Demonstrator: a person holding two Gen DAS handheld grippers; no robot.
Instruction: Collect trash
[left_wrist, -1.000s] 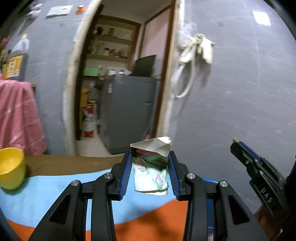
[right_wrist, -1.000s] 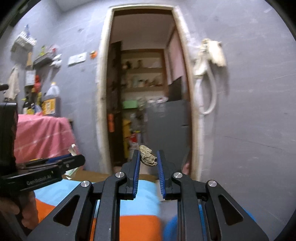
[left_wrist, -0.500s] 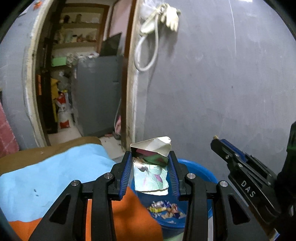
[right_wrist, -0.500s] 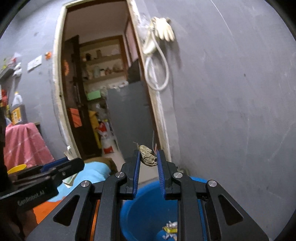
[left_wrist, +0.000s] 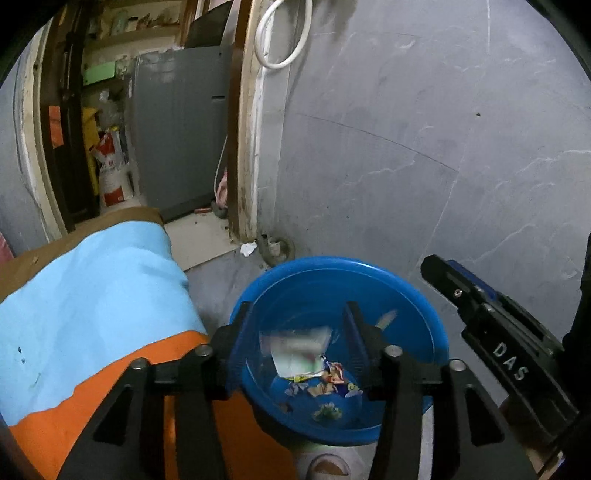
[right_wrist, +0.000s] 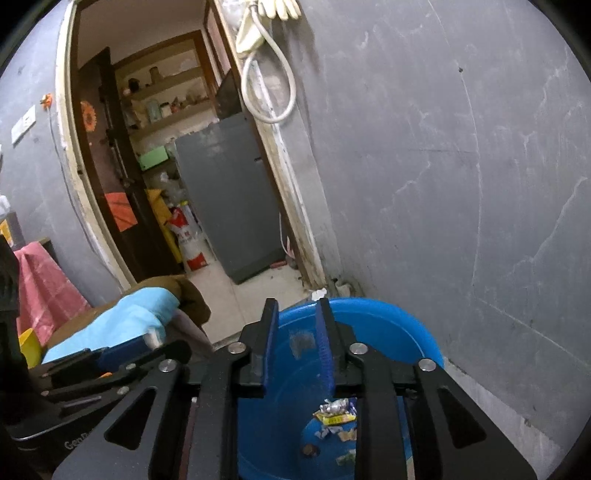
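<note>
A blue plastic basin (left_wrist: 332, 263) stands on the floor by the grey wall, with several sweet wrappers (left_wrist: 325, 380) in its bottom. My left gripper (left_wrist: 297, 328) hangs over it, jaws opening. A printed paper carton (left_wrist: 295, 350) is blurred between the fingers, clear of both pads. In the right wrist view my right gripper (right_wrist: 297, 332) is also above the basin (right_wrist: 391, 308), jaws opening. A small brown crumpled scrap (right_wrist: 301, 341) is blurred in the gap, touching neither pad. Each gripper shows in the other's view: the right gripper (left_wrist: 480, 314), the left gripper (right_wrist: 110, 365).
A surface draped in light blue and orange cloth (left_wrist: 92, 295) borders the basin on the left. Behind it a doorway opens onto a grey fridge (left_wrist: 177, 129). The grey wall (left_wrist: 424, 147) runs close behind the basin. A foot (left_wrist: 328, 467) shows below it.
Both grippers swung right and down from the cloth to over the basin. Their jaws have parted, and the carton and the scrap have slipped lower between the fingers.
</note>
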